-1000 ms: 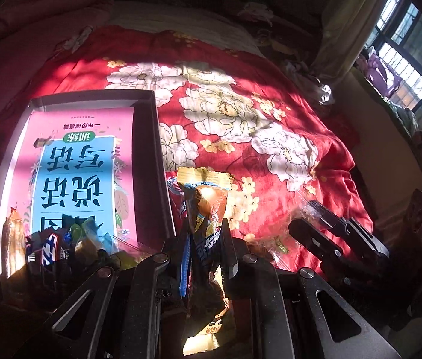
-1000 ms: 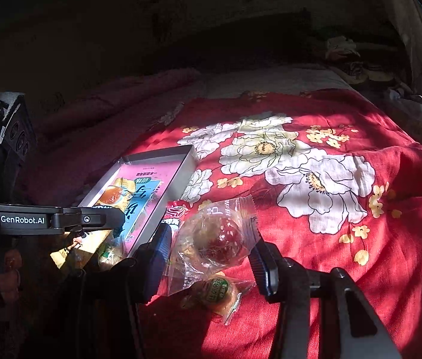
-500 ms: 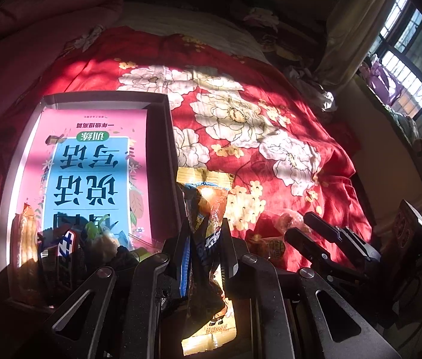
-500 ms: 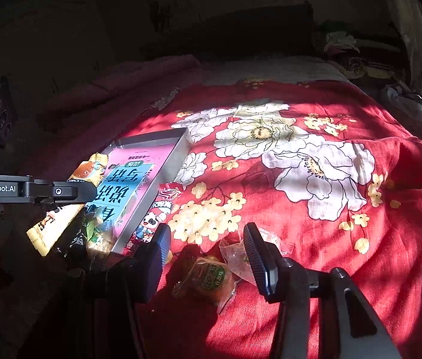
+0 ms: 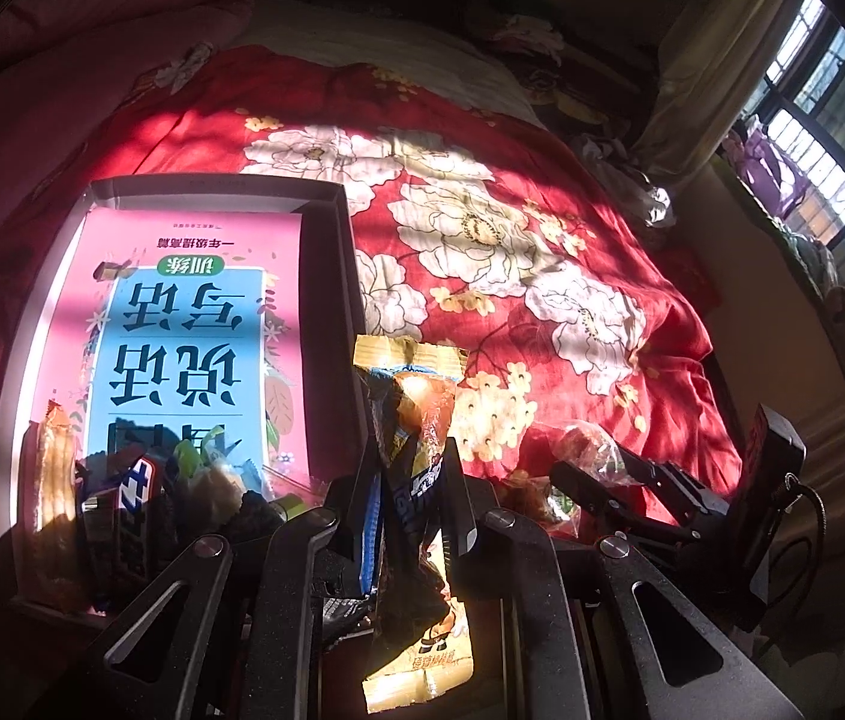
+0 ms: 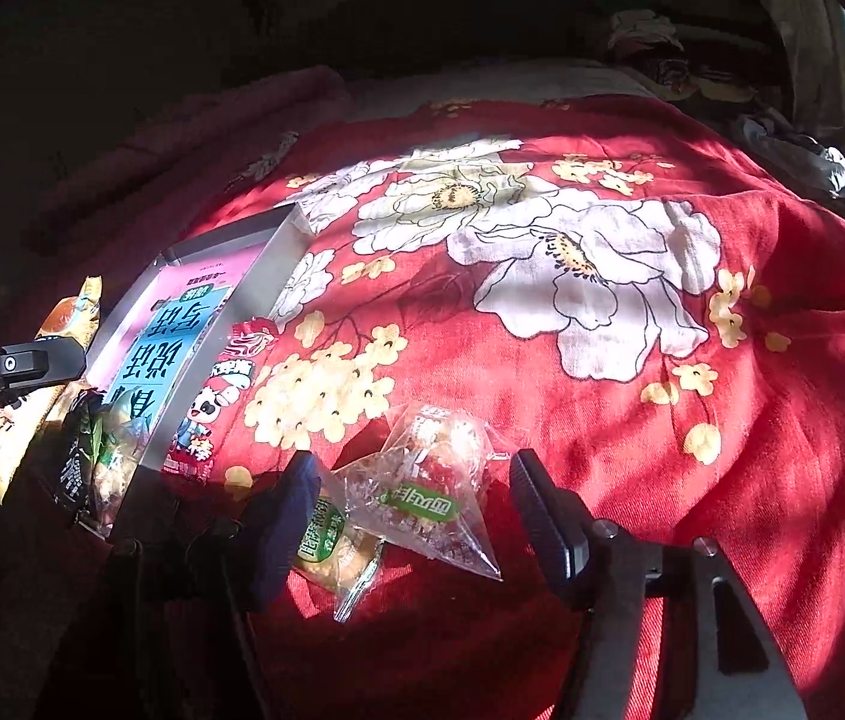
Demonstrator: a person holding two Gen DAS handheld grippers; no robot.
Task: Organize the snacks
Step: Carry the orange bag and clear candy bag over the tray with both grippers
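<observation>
The right claw [image 6: 416, 510], spread again, has dropped its clear packet [image 6: 434, 480] on the bed between its fingers, while the left claw [image 5: 407, 498] still pinches an orange wrapper [image 5: 416, 420] beside the tray [image 5: 338, 204].

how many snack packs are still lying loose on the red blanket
3: a clear triangular pack between the right gripper's open jaws, a green-labelled pack beside it, a red cartoon pack against the box. Others may be hidden.

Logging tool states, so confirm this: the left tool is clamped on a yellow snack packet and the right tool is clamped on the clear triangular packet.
Wrong on the right tool: the right wrist view shows it open, with the clear triangular packet lying loose on the bedspread. The left tool is clamped on the yellow snack packet.
</observation>
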